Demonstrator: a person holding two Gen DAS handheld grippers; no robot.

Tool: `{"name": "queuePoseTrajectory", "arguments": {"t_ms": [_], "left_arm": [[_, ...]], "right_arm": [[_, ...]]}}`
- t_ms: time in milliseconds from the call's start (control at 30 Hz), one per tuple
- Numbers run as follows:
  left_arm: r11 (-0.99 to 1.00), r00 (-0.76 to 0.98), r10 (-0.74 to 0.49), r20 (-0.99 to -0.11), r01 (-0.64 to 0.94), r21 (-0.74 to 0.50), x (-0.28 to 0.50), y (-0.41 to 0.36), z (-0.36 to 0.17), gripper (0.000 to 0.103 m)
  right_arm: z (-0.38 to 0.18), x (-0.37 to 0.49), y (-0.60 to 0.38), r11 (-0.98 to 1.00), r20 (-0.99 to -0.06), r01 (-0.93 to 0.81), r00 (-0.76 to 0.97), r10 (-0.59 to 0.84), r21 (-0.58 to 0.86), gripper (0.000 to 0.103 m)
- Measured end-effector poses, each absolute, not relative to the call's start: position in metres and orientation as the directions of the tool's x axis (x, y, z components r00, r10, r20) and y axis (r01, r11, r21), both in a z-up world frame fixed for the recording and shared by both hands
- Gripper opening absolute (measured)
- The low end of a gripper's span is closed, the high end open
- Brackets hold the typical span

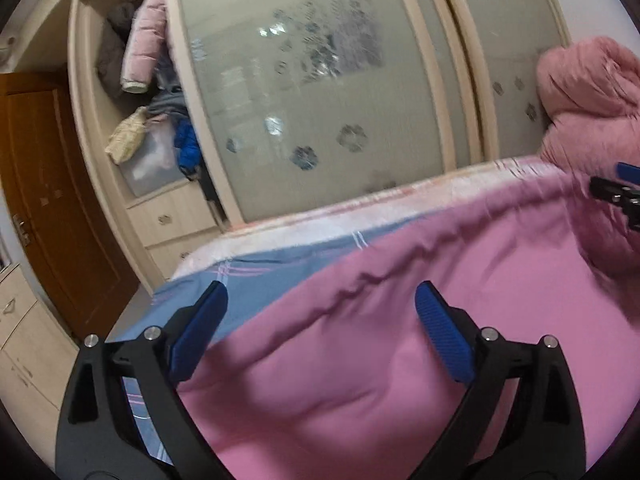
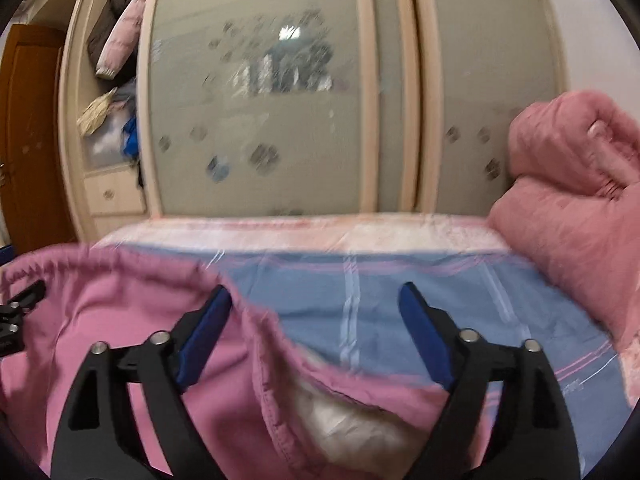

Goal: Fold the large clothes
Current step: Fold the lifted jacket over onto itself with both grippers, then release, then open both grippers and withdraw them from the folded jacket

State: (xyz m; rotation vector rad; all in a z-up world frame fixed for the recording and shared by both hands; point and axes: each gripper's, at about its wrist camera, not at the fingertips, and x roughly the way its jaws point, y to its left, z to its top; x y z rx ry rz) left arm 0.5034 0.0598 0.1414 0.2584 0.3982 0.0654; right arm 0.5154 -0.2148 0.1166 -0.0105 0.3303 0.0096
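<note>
Blue plaid bedsheet (image 2: pixel 400 304) before frosted wardrobe doors (image 2: pixel 256 100)

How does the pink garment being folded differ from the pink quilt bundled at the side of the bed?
The pink garment is a brighter magenta pink; the quilt is a duller salmon pink. The garment looks thin and smooth and shows a pale lining at an opening; the quilt looks thick and puffy. The garment lies spread low over the blue plaid sheet; the quilt is heaped up high. Both rest on the bed.
</note>
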Motion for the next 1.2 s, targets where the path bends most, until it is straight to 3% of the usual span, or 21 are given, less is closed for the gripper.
{"name": "queuePoseTrajectory", "arguments": {"t_ms": [167, 300, 500, 633, 733, 867, 967, 1067, 1133, 1200], "left_arm": [[0.968, 0.926, 0.166, -0.341, -0.087, 0.235, 0.496, 0.080, 0.165, 0.097], [0.970, 0.929, 0.147, -0.339, -0.068, 0.233, 0.482, 0.079, 0.162, 0.099], [0.964, 0.897, 0.094, -0.431, 0.027, 0.265, 0.503, 0.030, 0.119, 0.100], [0.943, 0.883, 0.156, -0.444, 0.001, 0.333, 0.544, 0.009, 0.084, 0.101], [0.940, 0.862, 0.180, -0.473, -0.008, 0.342, 0.572, 0.017, 0.066, 0.101], [0.943, 0.834, 0.231, -0.501, -0.065, 0.326, 0.607, 0.046, 0.041, 0.101], [0.944, 0.826, 0.246, -0.507, -0.085, 0.320, 0.625, 0.067, 0.028, 0.101], [0.902, 0.844, 0.338, -0.417, -0.164, 0.399, 0.629, 0.078, 0.017, 0.101], [0.919, 0.832, 0.334, -0.443, -0.185, 0.347, 0.634, 0.095, 0.010, 0.101], [0.944, 0.816, 0.313, -0.487, -0.213, 0.250, 0.637, 0.116, 0.005, 0.099]], "right_arm": [[0.153, 0.504, -0.242, 0.995, -0.188, 0.092, 0.977, -0.096, -0.033, 0.091], [0.156, 0.480, -0.252, 0.994, -0.187, -0.006, 0.982, 0.026, 0.106, 0.096], [0.113, 0.498, -0.172, 0.983, -0.337, -0.177, 0.923, 0.183, 0.049, 0.102], [0.078, 0.557, -0.142, 0.990, -0.452, -0.099, 0.891, 0.041, -0.104, 0.102], [0.052, 0.602, -0.165, 0.990, -0.536, -0.020, 0.843, -0.058, -0.138, 0.102], [0.018, 0.640, -0.207, 0.988, -0.607, 0.030, 0.786, -0.117, -0.152, 0.102], [-0.002, 0.650, -0.234, 0.980, -0.610, 0.099, 0.771, -0.184, -0.171, 0.102], [-0.026, 0.659, -0.271, 0.988, -0.680, 0.155, 0.723, -0.120, -0.010, 0.102], [-0.044, 0.657, -0.290, 0.976, -0.695, 0.172, 0.718, -0.034, 0.130, 0.101], [-0.047, 0.656, -0.287, 0.976, -0.688, 0.166, 0.725, -0.023, 0.142, 0.098]]}}
